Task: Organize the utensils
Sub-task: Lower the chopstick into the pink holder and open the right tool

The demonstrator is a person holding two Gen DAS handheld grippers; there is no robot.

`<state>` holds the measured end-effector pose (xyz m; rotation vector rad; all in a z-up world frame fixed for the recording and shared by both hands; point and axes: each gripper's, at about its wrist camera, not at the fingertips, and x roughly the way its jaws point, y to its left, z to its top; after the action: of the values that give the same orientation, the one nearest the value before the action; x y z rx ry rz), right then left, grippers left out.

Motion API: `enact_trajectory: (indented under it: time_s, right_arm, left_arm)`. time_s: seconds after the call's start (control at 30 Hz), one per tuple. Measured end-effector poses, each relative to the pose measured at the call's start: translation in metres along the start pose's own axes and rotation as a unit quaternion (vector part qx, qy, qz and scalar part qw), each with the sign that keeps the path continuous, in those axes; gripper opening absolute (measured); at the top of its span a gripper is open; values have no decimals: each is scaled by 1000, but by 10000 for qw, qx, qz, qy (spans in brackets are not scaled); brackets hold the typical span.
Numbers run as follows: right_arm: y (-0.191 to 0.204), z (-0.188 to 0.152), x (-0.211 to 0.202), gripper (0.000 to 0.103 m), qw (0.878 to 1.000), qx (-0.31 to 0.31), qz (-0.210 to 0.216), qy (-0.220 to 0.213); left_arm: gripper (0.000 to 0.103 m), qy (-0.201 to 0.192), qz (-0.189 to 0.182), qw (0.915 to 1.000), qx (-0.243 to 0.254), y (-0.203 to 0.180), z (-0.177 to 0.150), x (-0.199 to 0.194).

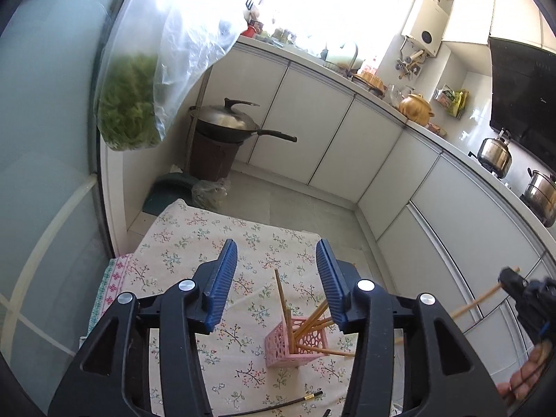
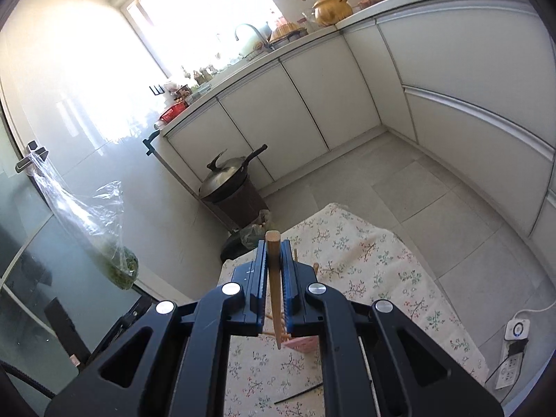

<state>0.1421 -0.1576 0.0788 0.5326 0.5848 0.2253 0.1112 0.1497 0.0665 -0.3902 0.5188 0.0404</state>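
Observation:
A pink perforated holder (image 1: 290, 342) stands on the floral tablecloth (image 1: 194, 236) and holds several wooden chopsticks (image 1: 280, 295) that lean at different angles. My left gripper (image 1: 277, 253) is open and empty above and behind the holder. My right gripper (image 2: 274, 246) is shut on a wooden chopstick (image 2: 274, 288), held above the holder (image 2: 301, 343), tip pointing down toward it. In the left wrist view the right gripper (image 1: 509, 274) is at the right edge with the chopstick (image 1: 476, 302). A black chopstick (image 1: 278, 406) lies on the cloth near the front.
White cabinets (image 1: 333, 132) run along the far side and right. A wok (image 1: 229, 123) sits on a brown bin by the wall. A plastic bag of greens (image 1: 128, 104) hangs at left by a glass door. A power strip (image 2: 510, 368) lies on the floor at right.

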Motion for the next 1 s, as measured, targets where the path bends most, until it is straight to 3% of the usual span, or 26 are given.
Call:
enact_trajectory:
  time_s: [0.3,0.5,0.9,1.0]
  right_arm:
    - [15,0,66,8,9973,-344,-641,13]
    - [4,-19,112,12,9971,7,-646,394]
    - [35,-32,81,13,9958,-657,-572,270]
    - [38,-36,75,31,9949,-782,-599,232]
  left_arm:
    - [51,219,36,9998,-20,8,-2,11]
    - [55,440,81,9990,73,8,-9,24]
    - [64,409,21,9969,666,-24,-23,20]
    - [69,396,31,9963,765,-29,-27,18]
